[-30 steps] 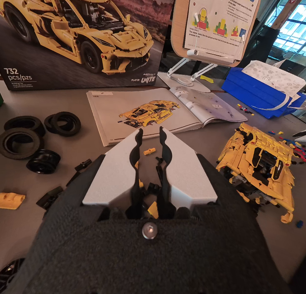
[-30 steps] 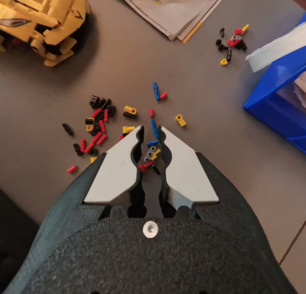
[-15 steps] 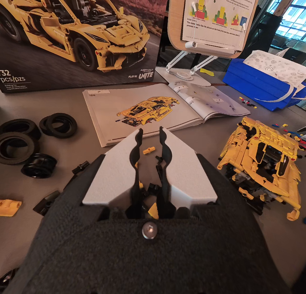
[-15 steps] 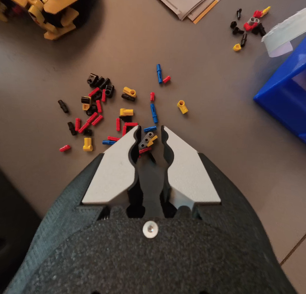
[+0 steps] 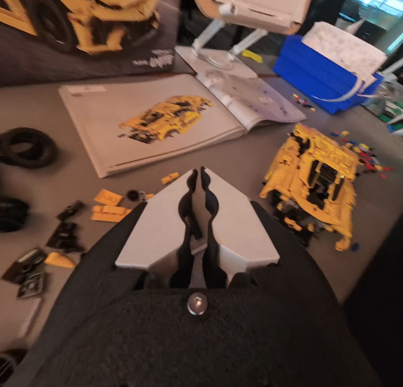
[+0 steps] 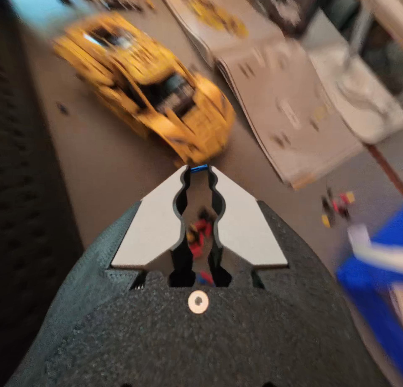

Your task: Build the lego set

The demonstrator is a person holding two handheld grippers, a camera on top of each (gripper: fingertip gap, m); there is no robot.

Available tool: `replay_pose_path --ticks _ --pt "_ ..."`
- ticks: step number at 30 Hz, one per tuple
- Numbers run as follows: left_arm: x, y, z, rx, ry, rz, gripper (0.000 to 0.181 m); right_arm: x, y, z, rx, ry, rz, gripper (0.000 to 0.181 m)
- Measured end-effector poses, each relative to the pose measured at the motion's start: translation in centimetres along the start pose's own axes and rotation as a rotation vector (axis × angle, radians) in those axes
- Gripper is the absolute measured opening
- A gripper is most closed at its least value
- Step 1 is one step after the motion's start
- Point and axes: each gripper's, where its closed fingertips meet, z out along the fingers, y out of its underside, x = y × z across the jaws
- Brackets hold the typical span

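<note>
Pinching a small blue pin (image 6: 198, 169) crosswise at the very tips of the right gripper (image 6: 198, 172), narrowed onto it and poised just before the nose of the yellow car (image 6: 148, 88); too smeared there to tell touching from apart. Holding the left gripper (image 5: 198, 172) shut to a sliver at the tips, seemingly with a small black piece (image 5: 195, 227) caught deeper between the pads, above loose yellow and black parts near the open instruction booklet (image 5: 152, 123), with the car (image 5: 311, 186) off to the right on the grey table (image 5: 239, 154). Judging the pin hold as marginal: gripped by its ends only, so liable to pivot or spring out under any sideways push against the car, then likely lost among the scattered red and black pieces (image 6: 199, 230) below. Also risking a nudged, unbraced car and a misaligned, jammed insertion.
</note>
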Motion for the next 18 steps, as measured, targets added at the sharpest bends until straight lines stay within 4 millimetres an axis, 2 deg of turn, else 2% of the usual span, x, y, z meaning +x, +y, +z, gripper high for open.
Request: replay_pose_path --ticks 2,5,7,9,11,13,15,18 --pt "2.1 0.1 -0.2 -0.059 0.072 -0.001 0.029 -4.0 -5.1 2.6 0.073 -0.116 -0.104 0.014" --pt "6.9 0.2 -1.9 -0.113 0.268 0.006 0.029 -11.0 -11.3 6.9 0.143 -0.323 -0.248 0.014" --pt "10.0 0.6 -3.5 -0.135 0.413 -0.029 0.029 -15.4 -13.8 9.6 0.157 -0.452 -0.336 0.014" --pt "13.3 1.5 -5.3 -0.177 0.588 -0.102 0.029 -18.8 -15.5 11.7 0.182 -0.524 -0.429 0.014" --pt "15.4 2.0 -6.6 -0.195 0.718 -0.196 0.029 -20.4 -16.4 13.4 0.191 -0.519 -0.524 0.014" --pt "16.4 2.7 -7.4 -0.208 0.788 -0.278 0.029 -21.5 -17.2 14.4 0.206 -0.511 -0.580 0.015" --pt "16.5 3.2 -7.8 -0.218 0.817 -0.344 0.028 -22.6 -17.6 14.6 0.212 -0.535 -0.602 0.015" --pt "15.4 3.6 -8.1 -0.201 0.811 -0.393 0.020 -22.7 -18.0 15.1 0.204 -0.500 -0.628 0.015"
